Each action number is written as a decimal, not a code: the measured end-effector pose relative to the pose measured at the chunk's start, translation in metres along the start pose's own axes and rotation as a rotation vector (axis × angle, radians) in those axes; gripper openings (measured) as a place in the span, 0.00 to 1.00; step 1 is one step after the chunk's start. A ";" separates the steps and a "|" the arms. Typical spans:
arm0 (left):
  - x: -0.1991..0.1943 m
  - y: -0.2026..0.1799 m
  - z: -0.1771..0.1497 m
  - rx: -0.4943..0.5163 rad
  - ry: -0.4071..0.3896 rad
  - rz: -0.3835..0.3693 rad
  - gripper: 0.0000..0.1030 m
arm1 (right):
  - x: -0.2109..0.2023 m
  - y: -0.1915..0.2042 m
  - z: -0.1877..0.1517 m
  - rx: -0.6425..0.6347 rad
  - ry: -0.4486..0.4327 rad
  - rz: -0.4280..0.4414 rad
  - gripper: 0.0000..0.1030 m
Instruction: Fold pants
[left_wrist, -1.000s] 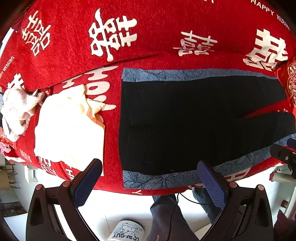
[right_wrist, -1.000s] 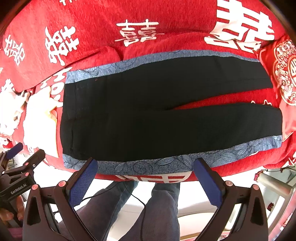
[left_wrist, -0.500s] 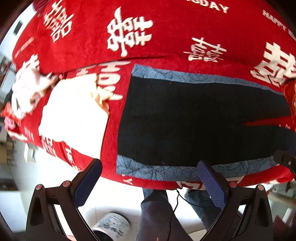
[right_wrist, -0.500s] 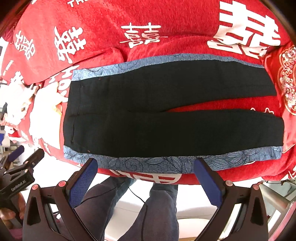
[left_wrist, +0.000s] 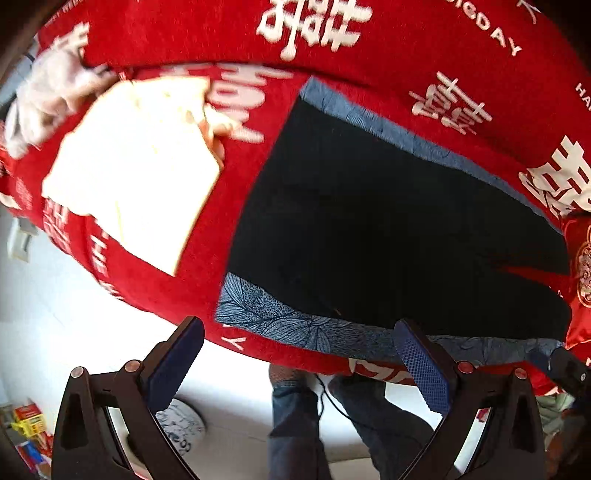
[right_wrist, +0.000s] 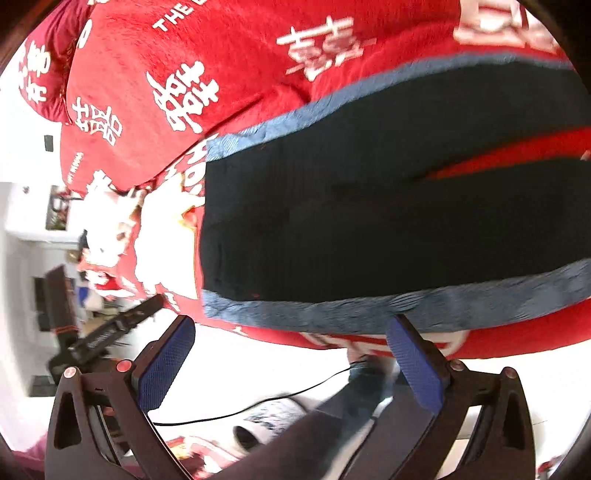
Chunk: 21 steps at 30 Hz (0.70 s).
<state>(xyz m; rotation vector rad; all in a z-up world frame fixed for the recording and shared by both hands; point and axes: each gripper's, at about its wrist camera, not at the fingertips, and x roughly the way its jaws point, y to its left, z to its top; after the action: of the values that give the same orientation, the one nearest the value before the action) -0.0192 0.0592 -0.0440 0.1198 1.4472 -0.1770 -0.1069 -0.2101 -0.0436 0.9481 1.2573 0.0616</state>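
Black pants (left_wrist: 388, 229) (right_wrist: 369, 221) with blue leaf-patterned side stripes lie spread flat on a red bedspread (left_wrist: 369, 66) (right_wrist: 240, 55), waist to the left and legs running right. My left gripper (left_wrist: 295, 362) hangs open just off the near bed edge, below the near stripe at the waist corner. Further along that near stripe, my right gripper (right_wrist: 291, 362) is open as well. Neither holds anything. In the right wrist view the left gripper (right_wrist: 110, 328) shows as a black bar at the left.
A folded cream cloth (left_wrist: 136, 166) and a pale crumpled garment (left_wrist: 48, 96) lie left of the pants. A person's legs in jeans (left_wrist: 303, 417) stand at the bed edge, with a cable and a white patterned bucket (left_wrist: 181, 424) on the pale floor.
Both grippers have swung left and closer toward the waist end of the pants; the views have tilted. The jaws stay open, and the pants have not moved.
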 end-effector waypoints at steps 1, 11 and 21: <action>0.011 0.005 -0.003 -0.001 -0.001 -0.007 1.00 | 0.011 -0.001 -0.003 0.010 0.009 0.023 1.00; 0.096 0.051 -0.038 -0.071 0.038 -0.232 1.00 | 0.145 -0.036 -0.056 0.130 0.128 0.216 0.71; 0.134 0.060 -0.049 -0.070 0.064 -0.415 1.00 | 0.180 -0.086 -0.056 0.256 -0.022 0.397 0.71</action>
<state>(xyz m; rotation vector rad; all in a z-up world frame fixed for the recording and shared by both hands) -0.0399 0.1208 -0.1843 -0.2369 1.5276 -0.4635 -0.1269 -0.1390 -0.2375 1.4083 1.0570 0.2042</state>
